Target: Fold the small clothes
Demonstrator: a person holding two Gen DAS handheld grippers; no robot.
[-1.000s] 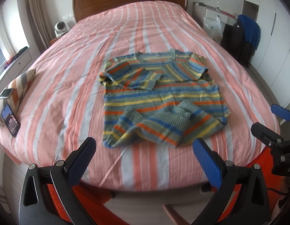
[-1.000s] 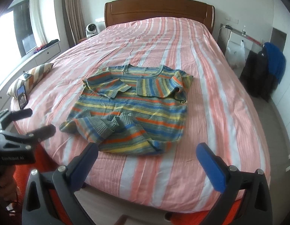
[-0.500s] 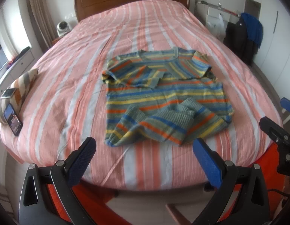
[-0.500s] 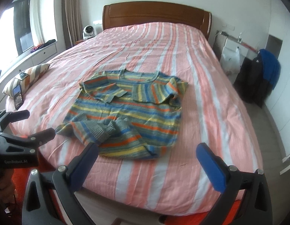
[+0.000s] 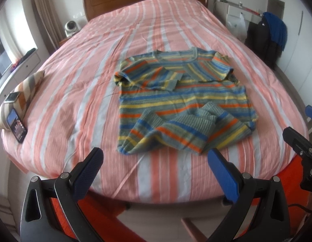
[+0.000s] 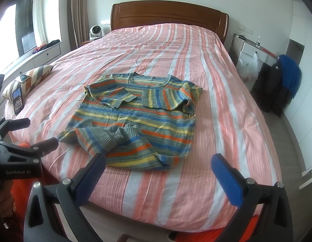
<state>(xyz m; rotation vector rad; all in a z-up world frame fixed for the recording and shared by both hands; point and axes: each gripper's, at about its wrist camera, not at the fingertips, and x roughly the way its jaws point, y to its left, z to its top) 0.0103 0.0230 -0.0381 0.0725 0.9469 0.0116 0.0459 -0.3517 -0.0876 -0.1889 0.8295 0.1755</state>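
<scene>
1. Tongs: two in all. The left tongs (image 5: 156,165) are spread wide with nothing between the blue pads, hovering at the near edge of the bed (image 5: 79,84), short of the cloth. The right tongs (image 6: 159,169) are spread just as wide and likewise empty, at the same near edge and to the right of the left pair.
2. Each pair shows in the other's camera: the right tongs at the right border of the left wrist view, the left tongs at the left border of the right wrist view, off the mattress.
3. One striped sweater (image 5: 182,100) lies on the near half of the bed, just beyond both tongs and apart from them. Its neckline points to the far headboard (image 6: 168,18). Both sleeves are folded in across the chest, and the near hem is bunched and turned up in loose folds.
4. One bedspread, pink with white stripes, covers the mattress under the sweater.
5. One striped pillow (image 5: 24,92) sits at the left edge of the bed, well apart from the sweater. One phone (image 5: 16,126) with a lit screen leans at its near end, and one smaller device (image 5: 12,97) rests on top of the pillow.
6. One small white fan (image 6: 95,32) stands far left, beside the headboard.
7. One blue garment (image 6: 290,70) hangs over dark clothing at the right of the bed.
</scene>
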